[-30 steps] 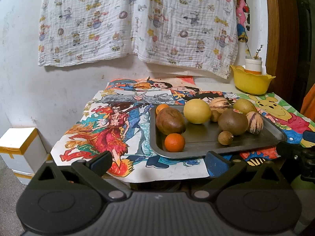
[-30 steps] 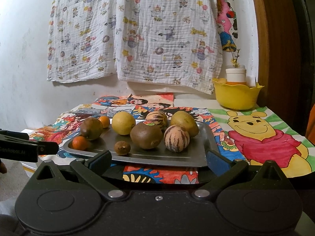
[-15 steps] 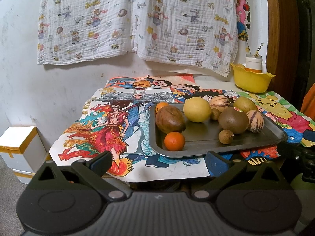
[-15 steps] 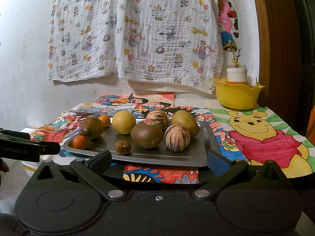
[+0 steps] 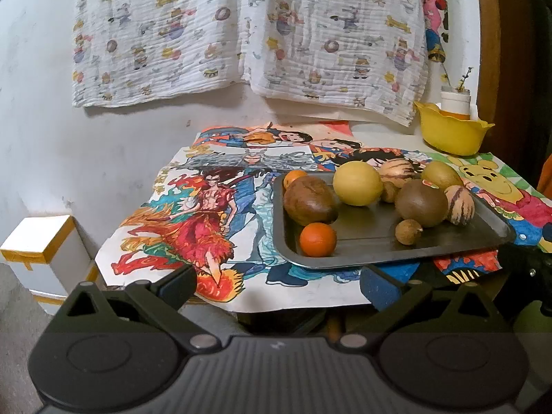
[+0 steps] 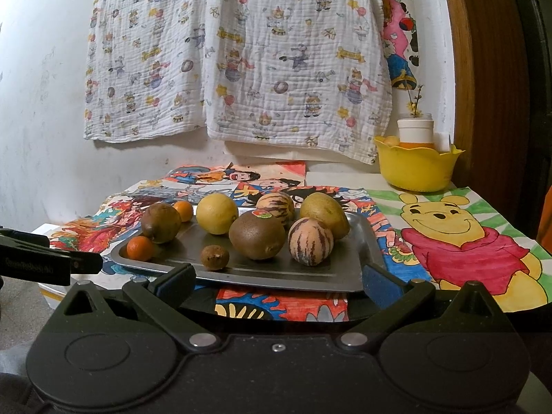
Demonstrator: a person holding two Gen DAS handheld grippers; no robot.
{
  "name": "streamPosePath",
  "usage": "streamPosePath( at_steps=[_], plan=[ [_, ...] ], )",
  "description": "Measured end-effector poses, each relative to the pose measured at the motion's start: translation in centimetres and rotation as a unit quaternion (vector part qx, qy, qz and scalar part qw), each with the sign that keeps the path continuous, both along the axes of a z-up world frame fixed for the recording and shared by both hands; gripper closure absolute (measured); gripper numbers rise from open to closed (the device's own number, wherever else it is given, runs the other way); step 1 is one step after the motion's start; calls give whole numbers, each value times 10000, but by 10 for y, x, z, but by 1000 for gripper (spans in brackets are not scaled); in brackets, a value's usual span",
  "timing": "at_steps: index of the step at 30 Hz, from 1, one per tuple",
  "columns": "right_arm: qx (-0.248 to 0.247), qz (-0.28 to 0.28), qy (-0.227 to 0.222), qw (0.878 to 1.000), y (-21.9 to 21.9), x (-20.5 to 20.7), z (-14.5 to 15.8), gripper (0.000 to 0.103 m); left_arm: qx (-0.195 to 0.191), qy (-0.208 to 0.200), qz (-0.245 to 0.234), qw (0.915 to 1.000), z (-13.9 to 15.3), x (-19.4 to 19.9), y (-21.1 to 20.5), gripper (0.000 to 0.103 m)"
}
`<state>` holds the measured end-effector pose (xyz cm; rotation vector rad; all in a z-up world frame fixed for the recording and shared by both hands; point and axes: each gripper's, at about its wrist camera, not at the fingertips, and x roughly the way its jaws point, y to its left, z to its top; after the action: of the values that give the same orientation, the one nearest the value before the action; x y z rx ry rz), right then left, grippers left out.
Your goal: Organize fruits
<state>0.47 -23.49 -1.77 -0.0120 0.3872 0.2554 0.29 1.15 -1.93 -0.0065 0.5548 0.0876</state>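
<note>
A metal tray [image 5: 490,238] [image 6: 358,252] sits on a table covered with cartoon drawings. On it lie several fruits: two small oranges [image 5: 317,239] [image 6: 139,248], a yellow citrus [image 5: 357,183] [image 6: 216,213], a brown kiwi [image 5: 421,203] [image 6: 257,234], two striped melons [image 5: 459,204] [image 6: 310,241], a brown oval fruit [image 5: 308,200] [image 6: 160,222] and a small brown one [image 5: 408,231] [image 6: 215,257]. My left gripper [image 5: 277,284] hangs open before the table's front edge, left of the tray. My right gripper [image 6: 277,277] stands open just short of the tray's near rim. Neither holds anything.
A yellow bowl [image 5: 452,134] [image 6: 417,167] with a white jar in it stands at the back right corner. A printed cloth [image 6: 238,55] hangs on the wall behind. A white box [image 5: 38,252] sits on the floor at left. The left gripper's body [image 6: 48,258] shows at the right view's left edge.
Both views have shifted only slightly; the left gripper has drifted a little nearer the table. The fruits and tray have not moved.
</note>
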Motion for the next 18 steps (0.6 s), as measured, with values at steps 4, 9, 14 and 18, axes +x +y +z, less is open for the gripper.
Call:
streamPosePath(
  at_steps=[4, 9, 14, 18],
  plan=[
    [-8, 0, -11, 10000, 0, 0, 0, 1, 1, 34, 74, 10000, 0, 0, 1, 0],
    [-21, 33, -13, 10000, 1, 1, 0, 1, -35, 37, 111, 9999, 0, 0, 2, 0],
    [-27, 35, -17, 10000, 1, 0, -1, 0, -37, 52, 103, 9999, 0, 0, 1, 0],
    [-21, 35, -14, 10000, 1, 1, 0, 0, -55, 49, 87, 9999, 0, -1, 1, 0]
  ],
)
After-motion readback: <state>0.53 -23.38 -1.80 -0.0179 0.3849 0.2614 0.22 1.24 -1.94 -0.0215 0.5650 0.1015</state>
